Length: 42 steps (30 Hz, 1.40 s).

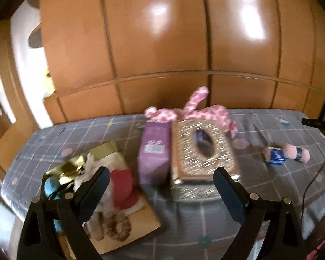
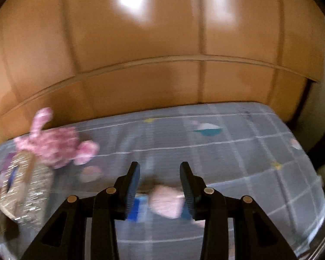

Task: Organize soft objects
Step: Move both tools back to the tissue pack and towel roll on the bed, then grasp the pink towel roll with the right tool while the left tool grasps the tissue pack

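On the checked bedsheet (image 2: 227,151), the right gripper (image 2: 160,181) hangs half-open over a pink yarn skein (image 2: 165,201); the left gripper (image 1: 161,179) gapes wide and empty before the glittery tissue box (image 1: 203,149)

Both wrist views look down at the bed (image 1: 205,227), sharing the pink plush (image 2: 54,149).

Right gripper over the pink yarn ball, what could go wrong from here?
1. The right gripper is half open above the pale pink yarn ball, which abuts a small blue box; closing may pinch both.
2. The yarn is soft and round and may slip sideways.
3. The glittery gold tissue box and pink spotted plush toy sit nearby on the left; a sweep might knock them.
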Each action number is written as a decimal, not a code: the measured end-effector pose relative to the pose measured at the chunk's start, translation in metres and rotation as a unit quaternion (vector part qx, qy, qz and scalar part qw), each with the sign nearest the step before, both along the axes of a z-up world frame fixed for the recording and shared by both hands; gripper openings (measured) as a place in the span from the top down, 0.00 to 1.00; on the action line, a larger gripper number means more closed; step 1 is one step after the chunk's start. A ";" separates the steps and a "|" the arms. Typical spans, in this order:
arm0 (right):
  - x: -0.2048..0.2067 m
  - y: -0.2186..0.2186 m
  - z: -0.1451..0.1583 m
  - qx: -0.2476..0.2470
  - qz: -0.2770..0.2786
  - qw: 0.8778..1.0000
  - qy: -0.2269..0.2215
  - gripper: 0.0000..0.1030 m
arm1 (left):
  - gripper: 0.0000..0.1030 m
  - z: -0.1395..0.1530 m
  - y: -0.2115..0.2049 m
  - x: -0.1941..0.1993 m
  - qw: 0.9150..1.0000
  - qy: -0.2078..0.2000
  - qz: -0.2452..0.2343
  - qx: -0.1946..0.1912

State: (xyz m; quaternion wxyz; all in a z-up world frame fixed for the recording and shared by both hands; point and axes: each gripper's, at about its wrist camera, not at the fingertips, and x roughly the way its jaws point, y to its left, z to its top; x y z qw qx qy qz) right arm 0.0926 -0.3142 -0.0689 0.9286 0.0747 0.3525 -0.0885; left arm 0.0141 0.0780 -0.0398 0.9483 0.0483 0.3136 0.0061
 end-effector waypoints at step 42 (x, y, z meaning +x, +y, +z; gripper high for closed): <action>-0.021 -0.111 -0.041 0.203 -0.161 0.966 -0.008 0.61 | 0.14 -0.085 -0.258 0.100 0.960 0.149 -0.236 0.005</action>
